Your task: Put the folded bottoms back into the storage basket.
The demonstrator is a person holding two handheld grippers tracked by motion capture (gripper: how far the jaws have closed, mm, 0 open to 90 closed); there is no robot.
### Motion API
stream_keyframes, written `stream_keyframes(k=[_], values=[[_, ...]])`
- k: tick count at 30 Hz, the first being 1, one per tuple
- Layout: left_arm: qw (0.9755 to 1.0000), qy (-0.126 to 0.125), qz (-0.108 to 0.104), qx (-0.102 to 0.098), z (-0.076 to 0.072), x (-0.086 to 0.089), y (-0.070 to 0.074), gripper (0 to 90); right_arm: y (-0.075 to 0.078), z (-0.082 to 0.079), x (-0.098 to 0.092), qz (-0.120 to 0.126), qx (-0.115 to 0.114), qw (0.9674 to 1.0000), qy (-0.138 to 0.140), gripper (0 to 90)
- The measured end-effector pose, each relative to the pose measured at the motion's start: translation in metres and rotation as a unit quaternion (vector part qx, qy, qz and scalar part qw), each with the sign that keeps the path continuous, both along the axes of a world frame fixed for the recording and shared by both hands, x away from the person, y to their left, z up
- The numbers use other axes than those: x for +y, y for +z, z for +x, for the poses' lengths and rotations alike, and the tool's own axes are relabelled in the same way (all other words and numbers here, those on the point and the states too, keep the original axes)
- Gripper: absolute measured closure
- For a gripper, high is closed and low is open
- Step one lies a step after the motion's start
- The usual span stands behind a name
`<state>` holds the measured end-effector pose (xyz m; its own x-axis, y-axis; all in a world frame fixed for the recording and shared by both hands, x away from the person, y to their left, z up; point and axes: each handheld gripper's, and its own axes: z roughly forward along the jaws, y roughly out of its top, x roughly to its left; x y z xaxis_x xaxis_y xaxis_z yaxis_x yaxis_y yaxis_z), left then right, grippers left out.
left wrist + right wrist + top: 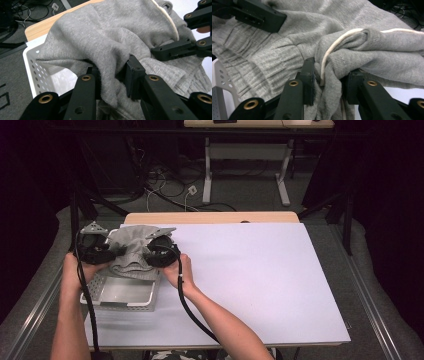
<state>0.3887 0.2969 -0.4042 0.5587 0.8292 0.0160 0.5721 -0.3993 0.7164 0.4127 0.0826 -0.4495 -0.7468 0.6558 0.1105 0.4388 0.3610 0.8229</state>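
High view: the grey knitted sweatshirt (pixel 134 251) hangs bunched between left tool (pixel 100 251) and right tool (pixel 159 254), both clamping it, directly above the white perforated plastic basket (pixel 120 295).

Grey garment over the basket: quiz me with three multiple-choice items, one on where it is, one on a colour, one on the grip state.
1. Where is the grey garment held?
A. above the white basket at the table's left
B. on the floor under the table
C. at the table's far right corner

2. What colour is the cord running along the garment?
A. red
B. cream
C. black

3. How do the left gripper and right gripper stand?
A. both open and clear of the fabric
B. one open, the other shut
C. both shut on the fabric

Answers: 1 A, the high view shows it bunched over the basket. 2 B, the right gripper view shows a pale cream cord. 3 C, each gripper view shows fabric pinched between its jaws.
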Motion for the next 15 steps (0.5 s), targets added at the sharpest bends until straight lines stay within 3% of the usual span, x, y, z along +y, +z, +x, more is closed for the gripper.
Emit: stream_keyframes(k=[15], values=[[0.9995, 0.011, 0.024, 0.015, 0.004, 0.002, -0.008, 73.5, -0.011, 0.002, 0.012, -0.004, 0.019, 0.9998, -0.001, 66.2]])
